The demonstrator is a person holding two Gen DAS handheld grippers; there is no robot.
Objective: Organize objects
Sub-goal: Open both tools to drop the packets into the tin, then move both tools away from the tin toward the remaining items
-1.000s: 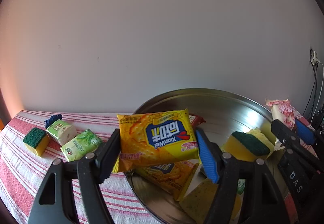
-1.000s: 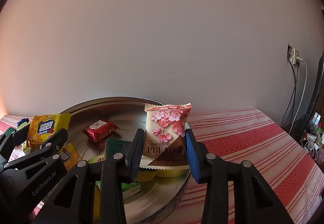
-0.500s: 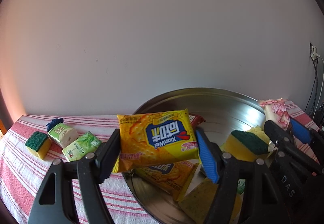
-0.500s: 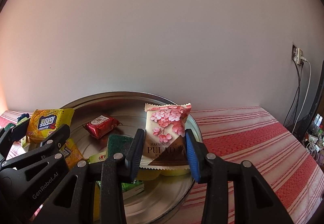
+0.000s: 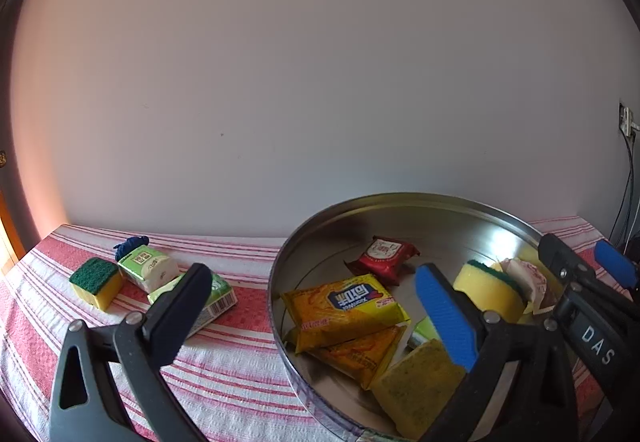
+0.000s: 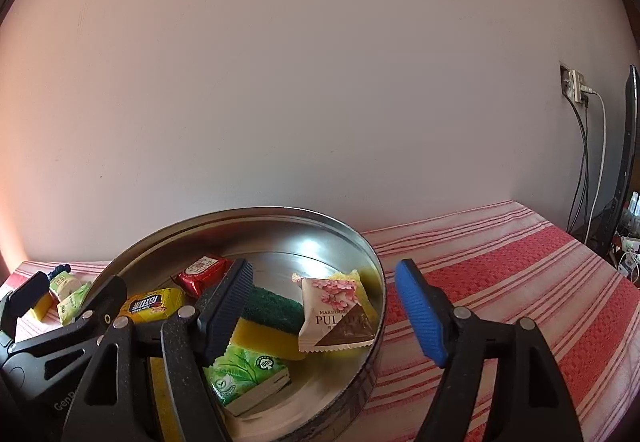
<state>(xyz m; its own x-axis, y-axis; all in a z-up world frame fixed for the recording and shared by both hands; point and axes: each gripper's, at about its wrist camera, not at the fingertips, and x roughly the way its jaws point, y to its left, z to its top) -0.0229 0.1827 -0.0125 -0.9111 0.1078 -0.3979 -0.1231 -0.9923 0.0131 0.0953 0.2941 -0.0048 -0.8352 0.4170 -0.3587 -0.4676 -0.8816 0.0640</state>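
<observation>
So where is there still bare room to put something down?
Inside the tray, bare metal lies behind the red packet, toward the far rim. The cloth right of the tray lies bare. The tray's near half is crowded.

Silver tray [image 6: 372, 266], red-and-white striped cloth [image 6: 500, 254], yellow cracker packet [image 5: 344, 306], pink-blossom pouch [image 6: 336, 310].

Green tissue pack [image 5: 192, 302] — half hidden behind fingers [image 5: 176, 316].
</observation>
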